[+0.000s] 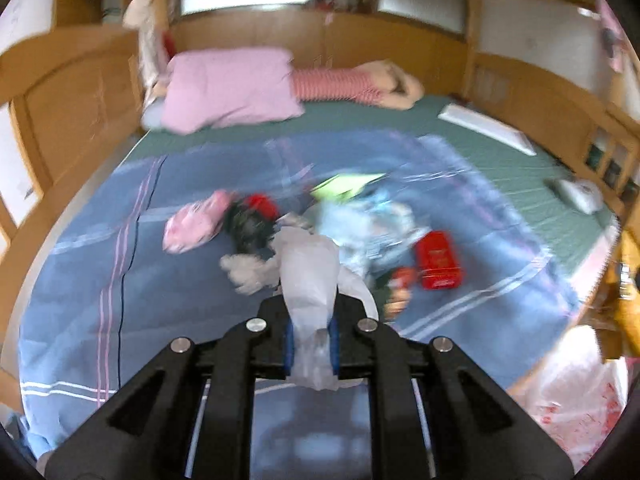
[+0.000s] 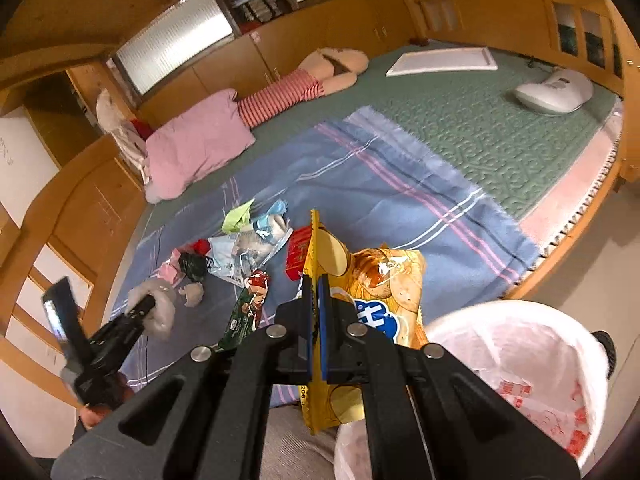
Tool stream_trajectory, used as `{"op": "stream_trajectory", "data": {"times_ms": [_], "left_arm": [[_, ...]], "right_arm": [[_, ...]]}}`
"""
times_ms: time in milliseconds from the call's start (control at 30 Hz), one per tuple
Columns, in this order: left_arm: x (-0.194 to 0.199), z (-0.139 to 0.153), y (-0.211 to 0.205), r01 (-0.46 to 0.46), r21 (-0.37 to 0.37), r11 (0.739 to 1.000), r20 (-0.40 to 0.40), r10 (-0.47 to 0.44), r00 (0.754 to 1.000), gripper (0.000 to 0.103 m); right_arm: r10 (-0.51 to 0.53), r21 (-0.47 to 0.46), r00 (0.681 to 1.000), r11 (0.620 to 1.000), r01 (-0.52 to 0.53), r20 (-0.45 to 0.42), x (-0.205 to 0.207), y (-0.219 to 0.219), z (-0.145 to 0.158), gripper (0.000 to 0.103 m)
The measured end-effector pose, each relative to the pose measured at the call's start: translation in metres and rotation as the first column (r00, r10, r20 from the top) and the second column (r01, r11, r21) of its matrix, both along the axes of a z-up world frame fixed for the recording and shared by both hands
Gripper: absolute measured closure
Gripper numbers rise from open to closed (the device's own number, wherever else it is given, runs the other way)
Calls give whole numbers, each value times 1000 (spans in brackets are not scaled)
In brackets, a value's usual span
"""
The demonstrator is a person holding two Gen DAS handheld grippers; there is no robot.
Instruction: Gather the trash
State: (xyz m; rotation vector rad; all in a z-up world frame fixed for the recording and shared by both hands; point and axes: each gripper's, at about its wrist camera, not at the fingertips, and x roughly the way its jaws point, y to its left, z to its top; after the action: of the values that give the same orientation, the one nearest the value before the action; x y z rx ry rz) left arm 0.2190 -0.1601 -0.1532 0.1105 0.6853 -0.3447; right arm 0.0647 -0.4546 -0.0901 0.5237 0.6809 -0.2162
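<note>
My left gripper (image 1: 311,320) is shut on a crumpled white plastic bag (image 1: 308,276) and holds it above the blue blanket (image 1: 120,280); it also shows in the right wrist view (image 2: 146,304) with the bag (image 2: 160,308). My right gripper (image 2: 316,280) is shut on a yellow chip bag (image 2: 376,280), held up just left of the bin (image 2: 540,360) lined with a white-and-red bag. Trash lies in a pile on the blanket: a red box (image 1: 438,260), a pink wrapper (image 1: 192,224), a green paper (image 1: 344,186), a dark green wrapper (image 2: 248,308).
A pink pillow (image 1: 232,88) and a striped plush toy (image 1: 360,80) lie at the bed's far end. A white board (image 2: 444,62) and a white device (image 2: 556,90) rest on the green mattress. Wooden cabinets surround the bed.
</note>
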Motion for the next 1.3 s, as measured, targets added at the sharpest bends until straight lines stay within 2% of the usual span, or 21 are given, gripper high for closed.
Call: {"op": "stream_trajectory", "data": {"times_ms": [133, 267, 333, 400, 500, 567, 667, 767, 867, 933, 967, 1100, 1300], "left_arm": [[-49, 26, -41, 160, -22, 987, 42, -159, 986, 89], [-110, 34, -97, 353, -20, 935, 65, -351, 934, 89], [-135, 30, -125, 426, -8, 905, 61, -425, 903, 89], [-162, 19, -153, 507, 7, 862, 39, -507, 861, 89], [-190, 1, -184, 576, 36, 817, 5, -577, 817, 89], [-200, -10, -201, 608, 46, 793, -22, -607, 794, 89], [-207, -24, -215, 625, 76, 777, -39, -624, 780, 89], [-208, -31, -221, 623, 88, 777, -52, -621, 782, 86], [-207, -29, -222, 603, 89, 793, -55, -600, 798, 62], [-205, -26, -218, 585, 86, 806, -43, -584, 811, 34], [-203, -24, -216, 573, 78, 816, -37, -572, 819, 31], [-198, -18, -211, 548, 89, 832, -16, -549, 836, 31], [-176, -1, -187, 477, 61, 877, 1, -478, 878, 27]], "right_arm": [[-65, -31, 997, 997, 66, 33, -44, -8, 18, 100], [-143, -65, 988, 987, 146, 51, -91, -18, 31, 99], [-189, -74, 980, 978, 193, 53, -117, -26, 35, 99], [-225, -80, 973, 970, 229, 54, -139, -32, 36, 99], [-265, -86, 963, 959, 269, 51, -164, -38, 36, 99], [-283, -88, 958, 954, 286, 47, -175, -40, 35, 99], [-305, -81, 951, 948, 308, 49, -188, -44, 33, 99], [-315, -74, 948, 945, 318, 53, -195, -45, 32, 99], [-313, -69, 948, 946, 316, 54, -197, -46, 30, 99], [-309, -71, 949, 947, 313, 54, -196, -45, 30, 99], [-307, -72, 950, 948, 310, 53, -194, -45, 30, 99], [-296, -69, 954, 952, 298, 40, -191, -46, 25, 99], [-264, -33, 963, 964, 263, -51, -171, -47, -7, 99]]}}
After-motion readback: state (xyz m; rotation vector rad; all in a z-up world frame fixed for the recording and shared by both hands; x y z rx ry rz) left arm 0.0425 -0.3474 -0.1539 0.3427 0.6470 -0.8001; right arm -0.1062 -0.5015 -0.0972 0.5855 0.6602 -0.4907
